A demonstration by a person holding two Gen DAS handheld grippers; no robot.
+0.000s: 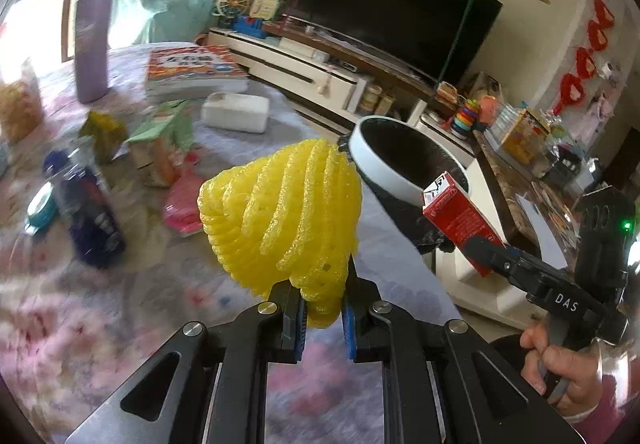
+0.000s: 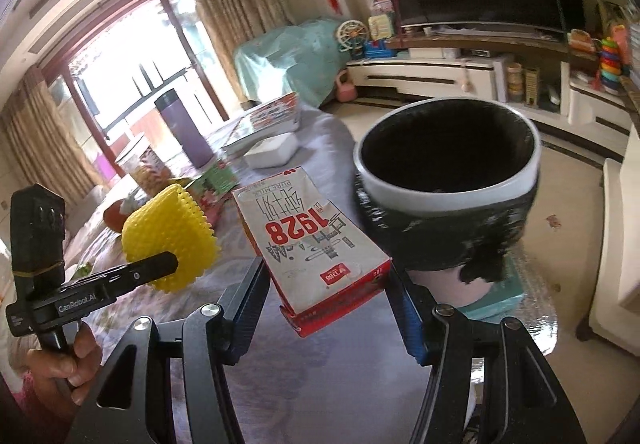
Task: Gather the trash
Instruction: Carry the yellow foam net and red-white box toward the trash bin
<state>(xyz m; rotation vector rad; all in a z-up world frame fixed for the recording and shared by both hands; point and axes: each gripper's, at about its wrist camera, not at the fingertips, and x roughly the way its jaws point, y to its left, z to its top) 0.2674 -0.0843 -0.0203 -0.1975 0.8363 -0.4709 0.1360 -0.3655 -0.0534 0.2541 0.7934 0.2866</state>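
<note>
You held a yellow foam fruit net (image 1: 280, 215) clamped in your left gripper (image 1: 323, 318) and a milk carton (image 2: 320, 244) clamped between your right gripper's fingers (image 2: 412, 320), both near the bin (image 2: 446, 159). Neither was dropped yet, and a bottle (image 1: 86, 203) and wrappers (image 1: 160, 147) were left on the counter (image 1: 80, 324).

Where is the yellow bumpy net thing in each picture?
Left wrist view: the yellow foam net fills the middle, pinched in the left gripper.
Right wrist view: it is at the lower left, left of the milk carton that the right gripper holds.
Shared landmark: the bin with the white rim and black bag.
</note>
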